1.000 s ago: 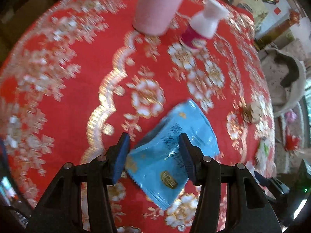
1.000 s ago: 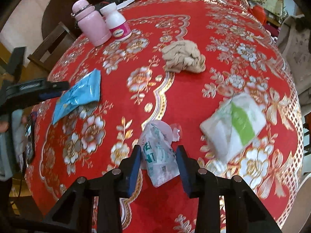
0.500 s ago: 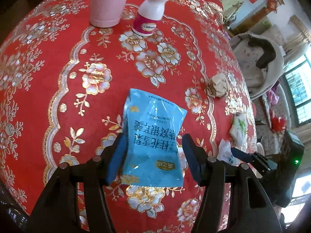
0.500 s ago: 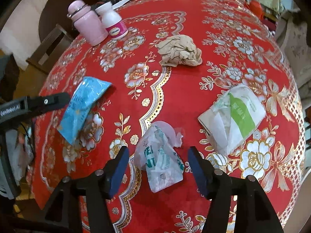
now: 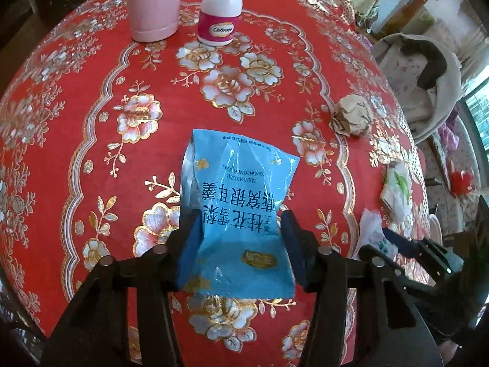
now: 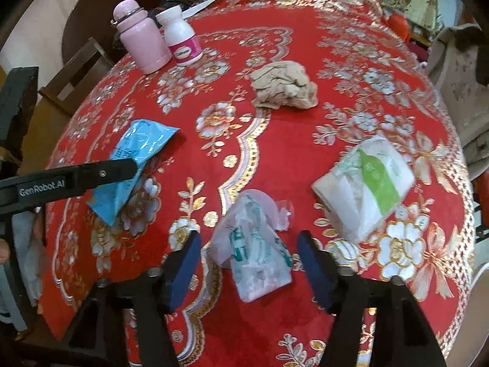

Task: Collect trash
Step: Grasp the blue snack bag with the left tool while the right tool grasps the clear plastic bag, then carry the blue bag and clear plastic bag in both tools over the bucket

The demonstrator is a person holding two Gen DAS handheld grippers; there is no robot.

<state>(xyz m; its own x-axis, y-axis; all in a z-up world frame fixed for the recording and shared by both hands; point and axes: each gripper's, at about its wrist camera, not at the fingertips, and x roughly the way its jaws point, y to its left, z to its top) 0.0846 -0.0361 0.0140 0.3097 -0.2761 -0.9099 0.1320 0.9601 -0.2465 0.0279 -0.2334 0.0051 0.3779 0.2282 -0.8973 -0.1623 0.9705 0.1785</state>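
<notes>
- at the far left of the desk, which has a red cloth with gold and white flowers, a pink bottle stands upright, and a white bottle with a pink label stands just beside it on its right.
- nearer, on the left side, the blue snack packet lies flat on the cloth. the left gripper has its fingers on both sides of the near part of the packet. they sit close against its edges, and the packet bends up a little on the left side, but i cannot tell if they really squeeze it.
- in the middle, further back, a crumpled brown paper ball lies alone, well apart from the other trash.
- in the middle, near the edge, a clear plastic wrapper with green print lies crumpled on the cloth. the right gripper has its fingers spread wide, one on each side of this wrapper, and they do not touch it.
- to the right of it, a white packet with a green stripe lies near the wrapper, not touching it.
- beyond the right edge of the desk there is a chair with pale cloth over it.
</notes>
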